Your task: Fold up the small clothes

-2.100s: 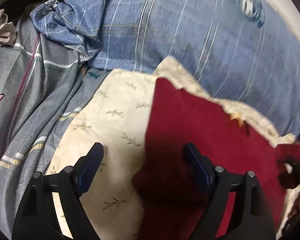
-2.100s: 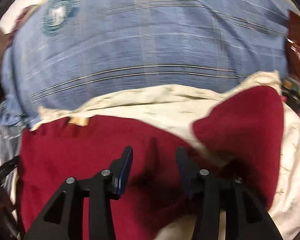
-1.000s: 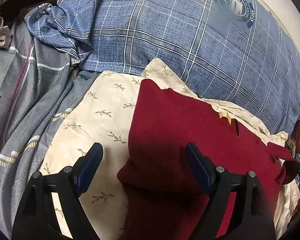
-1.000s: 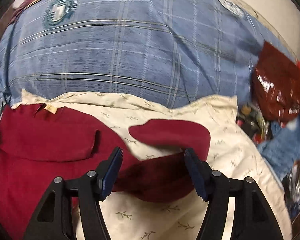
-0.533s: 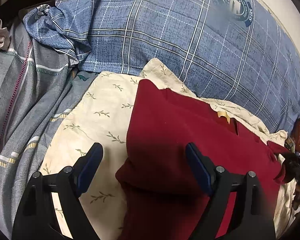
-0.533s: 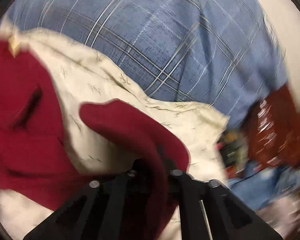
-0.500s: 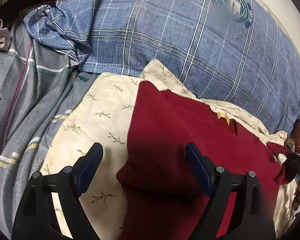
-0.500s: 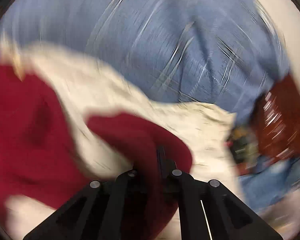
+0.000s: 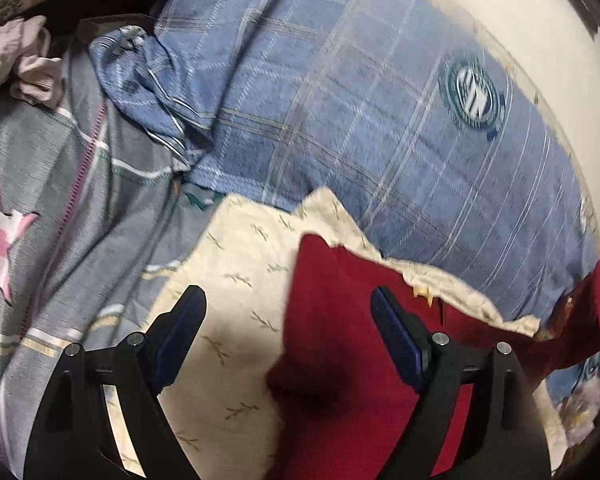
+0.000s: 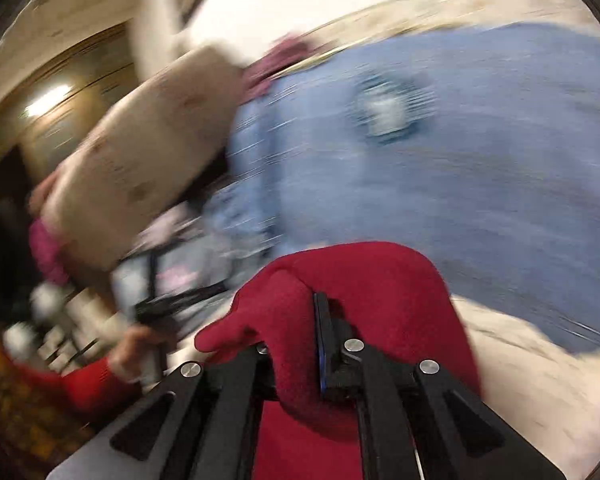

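Note:
A dark red garment (image 9: 340, 320) lies on a cream cloth with a leaf print (image 9: 236, 288). My left gripper (image 9: 288, 320) is open above the garment's left edge, one finger over the cream cloth, the other over the red fabric. My right gripper (image 10: 320, 320) is shut on a fold of the red garment (image 10: 364, 280) and holds it lifted; the view is blurred by motion. The lifted red part shows at the right edge of the left wrist view (image 9: 596, 320).
A blue plaid pillow with a round badge (image 9: 380, 120) lies behind the cloth. Grey striped bedding with a pink star (image 9: 60, 220) is on the left. A beige cushion (image 10: 140, 152) and a hand in a red sleeve (image 10: 120, 356) show in the right wrist view.
My right gripper has shut on the red sleeve part and swung it up and to the left. My left gripper stays open in about the same place.

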Tool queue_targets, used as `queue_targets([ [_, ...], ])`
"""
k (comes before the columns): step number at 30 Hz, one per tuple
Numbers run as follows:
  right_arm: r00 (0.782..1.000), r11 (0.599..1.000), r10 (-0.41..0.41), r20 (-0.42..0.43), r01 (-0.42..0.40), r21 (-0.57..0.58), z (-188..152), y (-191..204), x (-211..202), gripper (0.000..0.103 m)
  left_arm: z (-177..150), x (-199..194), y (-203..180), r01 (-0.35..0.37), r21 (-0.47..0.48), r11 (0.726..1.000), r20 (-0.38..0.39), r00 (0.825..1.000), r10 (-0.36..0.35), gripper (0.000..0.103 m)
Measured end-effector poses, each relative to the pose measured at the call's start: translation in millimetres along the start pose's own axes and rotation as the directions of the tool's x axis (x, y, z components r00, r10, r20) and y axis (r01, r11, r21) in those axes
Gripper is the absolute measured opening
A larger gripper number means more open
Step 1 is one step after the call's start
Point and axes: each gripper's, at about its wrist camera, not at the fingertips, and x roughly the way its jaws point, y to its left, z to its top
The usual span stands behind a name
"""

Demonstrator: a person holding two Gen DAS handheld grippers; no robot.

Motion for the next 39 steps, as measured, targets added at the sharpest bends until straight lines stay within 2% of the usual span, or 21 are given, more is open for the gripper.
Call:
queue_targets([
  [1,0.997,0.998,0.052,-0.056,-0.054,-0.027,8.4,7.3,29.1,0.010,2.8,-2.6,5.5,0.000,-0.014,1.000,0.008,1.000,0.000,0.085],
  [2,0.994,0.997,0.051,-0.101,-0.057,-0.052,15.2,12.1,57.0,0.012,4.8,-4.3,9.5,0.002,-0.022,1.000,0.014,1.000,-0.002,0.085],
  [3,0.991,0.996,0.030,-0.132,-0.040,-0.075,17.5,14.9,81.4,0.021,7.0,-5.0,13.2,0.001,-0.030,1.000,0.018,1.000,-0.001,0.085],
  [4,0.987,0.995,0.001,-0.159,-0.016,-0.095,21.7,15.8,107.9,0.038,9.6,-2.9,18.3,-0.010,-0.043,0.999,0.013,1.000,0.011,0.085],
  [5,0.977,0.994,-0.077,-0.198,0.058,-0.096,25.6,11.1,143.3,0.045,10.2,-1.4,21.0,-0.015,-0.053,0.998,0.007,1.000,0.015,0.085],
  [6,0.966,0.992,-0.118,-0.232,0.103,-0.078,25.8,5.1,161.5,0.051,11.6,0.6,24.2,-0.014,-0.065,0.998,-0.001,1.000,0.014,0.085],
  [7,0.952,0.989,-0.145,-0.270,0.138,-0.046,26.3,-2.5,178.7,0.050,13.2,3.1,26.1,-0.003,-0.078,0.997,-0.010,1.000,0.002,0.085],
  [9,0.938,0.980,-0.187,-0.291,0.198,0.009,25.2,-13.3,188.2,0.050,14.9,5.7,24.0,0.016,-0.076,0.997,-0.018,1.000,-0.017,0.085],
  [14,0.942,0.958,-0.274,-0.193,0.285,0.034,-7.8,-13.5,137.2,0.059,12.3,6.5,6.7,0.040,-0.004,0.999,-0.030,0.999,-0.040,0.085],
  [16,0.953,0.963,-0.261,-0.151,0.268,0.026,-25.2,-11.3,127.8,0.058,9.2,7.4,1.8,0.037,0.010,0.999,-0.036,0.999,-0.036,0.085],
  [17,0.951,0.961,-0.270,-0.148,0.275,0.011,-33.1,-8.2,132.0,0.058,8.2,8.2,1.1,0.038,0.011,0.999,-0.041,0.998,-0.037,0.085],
  [20,0.937,0.953,-0.302,-0.176,0.299,-0.044,-47.2,8.0,168.2,0.056,4.6,12.3,0.8,0.026,0.010,1.000,-0.056,0.998,-0.025,0.085],
  [23,0.950,0.968,-0.248,-0.192,0.248,-0.023,-50.3,21.5,214.9,0.053,3.6,14.2,7.5,-0.006,-0.007,1.000,-0.056,0.998,0.005,0.085],
  [27,0.927,0.935,-0.346,-0.146,0.327,-0.138,-45.1,39.0,260.7,0.055,7.1,20.2,19.1,-0.046,-0.046,0.998,-0.066,0.997,0.043,0.085],
  [29,0.924,0.925,-0.364,-0.117,0.344,-0.160,-44.4,38.8,276.3,0.055,8.1,24.6,20.2,-0.043,-0.058,0.997,-0.078,0.996,0.039,0.085],
  [30,0.918,0.922,-0.373,-0.133,0.351,-0.164,-44.9,37.1,284.4,0.051,7.9,26.9,17.9,-0.039,-0.050,0.998,-0.083,0.996,0.035,0.085],
  [31,0.909,0.918,-0.386,-0.159,0.361,-0.163,-45.8,33.5,290.9,0.041,7.4,28.3,15.3,-0.041,-0.040,0.998,-0.085,0.996,0.037,0.085],
  [32,0.909,0.921,-0.383,-0.165,0.362,-0.146,-45.9,31.2,290.5,0.031,7.2,28.8,14.0,-0.042,-0.034,0.999,-0.086,0.996,0.038,0.085],
  [33,0.916,0.928,-0.367,-0.162,0.351,-0.123,-44.8,30.4,286.0,0.016,6.8,28.3,12.3,-0.036,-0.028,0.999,-0.087,0.996,0.034,0.085],
  [37,0.956,0.963,-0.269,-0.113,0.264,-0.061,-41.3,48.1,245.3,0.013,9.9,18.0,10.0,0.007,-0.035,0.999,-0.052,0.999,-0.009,0.085],
  [39,0.960,0.965,-0.259,-0.107,0.253,-0.067,-45.3,62.0,238.8,0.014,11.2,14.7,9.8,0.023,-0.047,0.999,-0.030,0.999,-0.024,0.085],
])
